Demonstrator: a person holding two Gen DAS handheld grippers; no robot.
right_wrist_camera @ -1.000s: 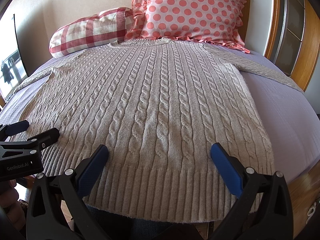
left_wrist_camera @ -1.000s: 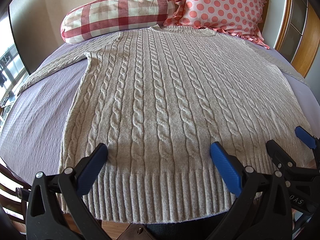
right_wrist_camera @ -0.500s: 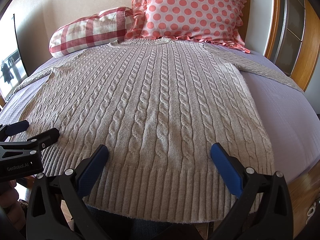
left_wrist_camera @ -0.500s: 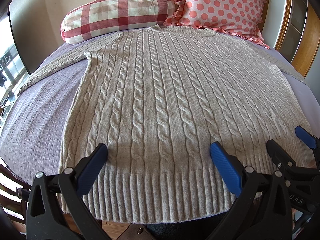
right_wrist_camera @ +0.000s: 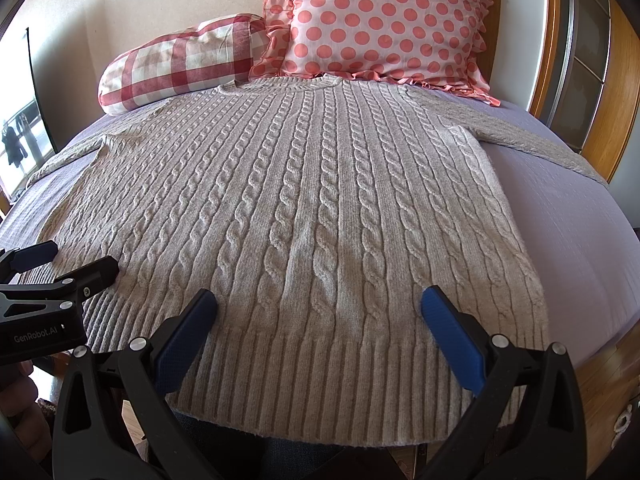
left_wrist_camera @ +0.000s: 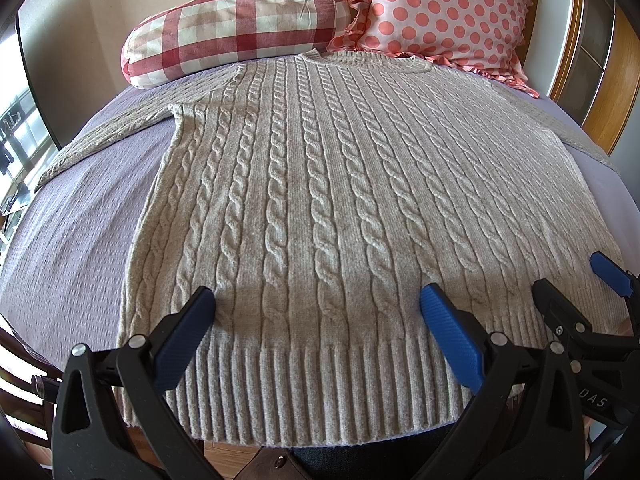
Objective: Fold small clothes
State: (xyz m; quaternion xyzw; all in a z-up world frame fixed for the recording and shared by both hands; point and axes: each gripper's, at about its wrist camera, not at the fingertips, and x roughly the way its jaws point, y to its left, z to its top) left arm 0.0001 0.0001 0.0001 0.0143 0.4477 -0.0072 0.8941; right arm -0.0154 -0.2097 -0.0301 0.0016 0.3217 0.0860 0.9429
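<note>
while both grippers [left_wrist_camera: 316, 312] [right_wrist_camera: 318, 312] gape, sweater [left_wrist_camera: 328, 184] lies flat on bed [left_wrist_camera: 80, 220].

Both views: fisheye, low at foot of bed [left_wrist_camera: 72, 240], close over sweater [left_wrist_camera: 320, 200] hem, facing headboard end. Left wrist view sits left of centre; right hand-held gripper [left_wrist_camera: 576, 280] intrudes at right edge. Right wrist view sits right of centre; left hand-held gripper [right_wrist_camera: 72, 260] intrudes at left edge. Shared: whole sweater front, checked pillow [right_wrist_camera: 180, 64], polka-dot pillow [right_wrist_camera: 384, 24], wooden frame [right_wrist_camera: 624, 92].
</note>
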